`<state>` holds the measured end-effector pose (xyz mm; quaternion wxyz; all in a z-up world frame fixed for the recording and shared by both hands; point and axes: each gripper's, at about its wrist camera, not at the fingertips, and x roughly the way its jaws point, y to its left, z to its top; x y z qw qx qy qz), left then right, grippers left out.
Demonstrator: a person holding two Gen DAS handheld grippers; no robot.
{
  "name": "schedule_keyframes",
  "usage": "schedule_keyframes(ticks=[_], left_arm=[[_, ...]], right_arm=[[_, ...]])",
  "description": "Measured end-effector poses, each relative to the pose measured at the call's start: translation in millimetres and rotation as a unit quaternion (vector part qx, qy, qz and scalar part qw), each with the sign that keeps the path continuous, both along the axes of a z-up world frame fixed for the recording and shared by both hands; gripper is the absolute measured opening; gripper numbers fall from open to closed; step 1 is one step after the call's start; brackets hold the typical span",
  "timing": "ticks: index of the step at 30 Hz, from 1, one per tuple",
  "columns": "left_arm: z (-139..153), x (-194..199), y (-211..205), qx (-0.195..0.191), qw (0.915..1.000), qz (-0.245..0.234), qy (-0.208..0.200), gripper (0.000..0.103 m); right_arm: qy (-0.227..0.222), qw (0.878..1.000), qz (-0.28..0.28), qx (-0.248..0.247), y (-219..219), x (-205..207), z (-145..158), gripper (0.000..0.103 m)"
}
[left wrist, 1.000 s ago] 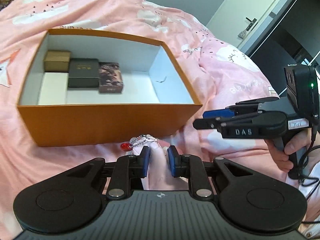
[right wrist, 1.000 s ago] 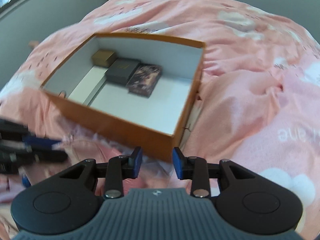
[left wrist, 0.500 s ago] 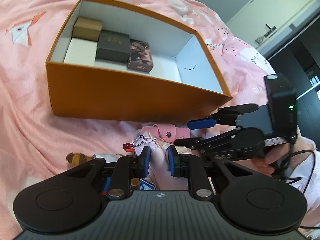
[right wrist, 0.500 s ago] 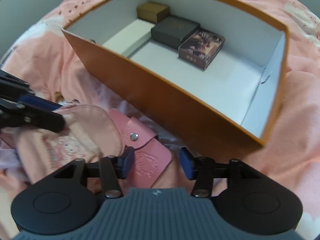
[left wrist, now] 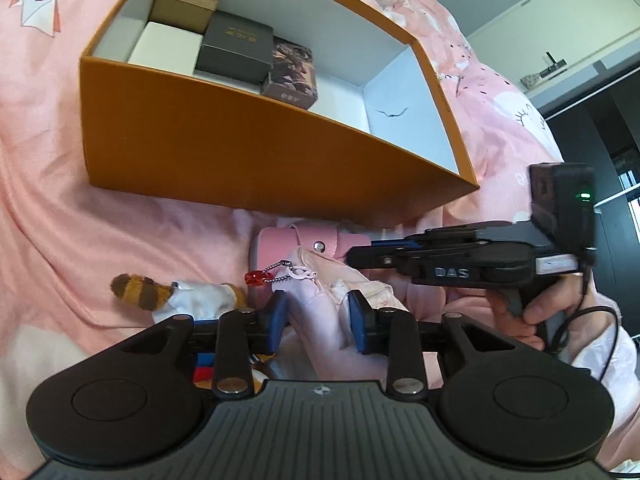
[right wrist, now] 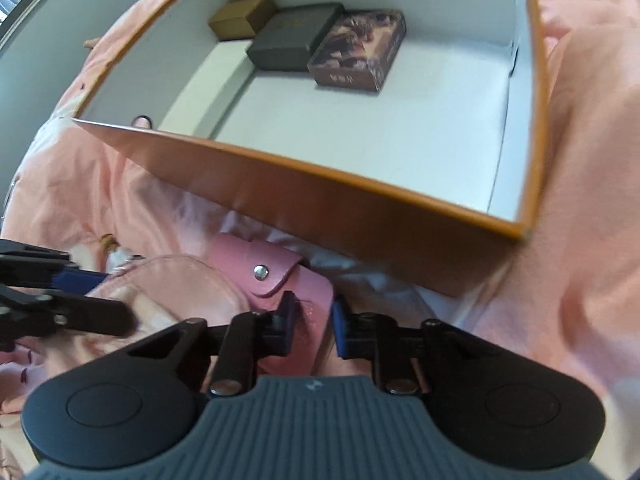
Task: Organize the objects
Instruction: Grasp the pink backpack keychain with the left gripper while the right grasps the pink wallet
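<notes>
Both hand-held grippers have been lowered toward the bed: the right hand-held gripper (right wrist: pixel 313 326) has just been closed on the pink leather pouch (right wrist: pixel 280 280) beside the orange box (right wrist: pixel 320 208), while the left hand-held gripper (left wrist: pixel 318 320), just opened, loosely straddles the pale pink cloth pouch (left wrist: pixel 320 312); lifting into the box is judged next.

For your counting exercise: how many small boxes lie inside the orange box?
4: a tan box in the far corner, a white box in front of it, a black box beside them, then a patterned box. None seems hidden.

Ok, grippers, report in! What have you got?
Right gripper just closed on the pink snap-button leather pouch. Left gripper just opened around the pale pink fabric bag. Orange cardboard box close behind.
</notes>
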<state>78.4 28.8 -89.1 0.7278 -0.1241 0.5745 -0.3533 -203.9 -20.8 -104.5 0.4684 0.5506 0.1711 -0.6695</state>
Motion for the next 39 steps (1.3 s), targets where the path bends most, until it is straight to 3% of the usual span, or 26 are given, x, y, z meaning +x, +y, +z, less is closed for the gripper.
schedule_keyframes(ticks=[4, 11, 15, 18, 25, 29, 34, 36, 39], left_arm=[[8, -7, -2, 0.002, 0.9992, -0.010, -0.038, 0.026], [33, -14, 2, 0.018, 0.9935, 0.003, -0.112, 0.024], [48, -13, 8, 0.030, 0.9878, 0.022, -0.151, 0.024], [47, -8, 9, 0.038, 0.9868, 0.033, -0.154, 0.024], [35, -8, 2, 0.040, 0.9899, 0.022, -0.135, 0.023], [31, -12, -2, 0.036, 0.9905, 0.011, -0.132, 0.023], [27, -14, -5, 0.033, 0.9917, 0.005, -0.124, 0.023], [26, -13, -5, 0.034, 0.9919, 0.005, -0.122, 0.023], [26, -12, -7, 0.034, 0.9922, 0.003, -0.120, 0.023]], right_arm=[[0.027, 1.000, 0.010, -0.011, 10, 14, 22, 0.006], [0.098, 0.995, -0.011, -0.013, 36, 22, 58, 0.004], [0.185, 0.983, -0.004, 0.012, 48, 35, 71, 0.004], [0.238, 0.971, 0.010, 0.040, 54, 47, 70, 0.004], [0.204, 0.976, 0.053, 0.053, 58, 75, 53, 0.003], [0.167, 0.983, 0.052, 0.052, 61, 73, 54, 0.005], [0.170, 0.982, 0.040, 0.065, 64, 63, 59, 0.012], [0.178, 0.980, 0.043, 0.070, 65, 59, 61, 0.030], [0.181, 0.980, 0.056, 0.062, 63, 50, 66, 0.042]])
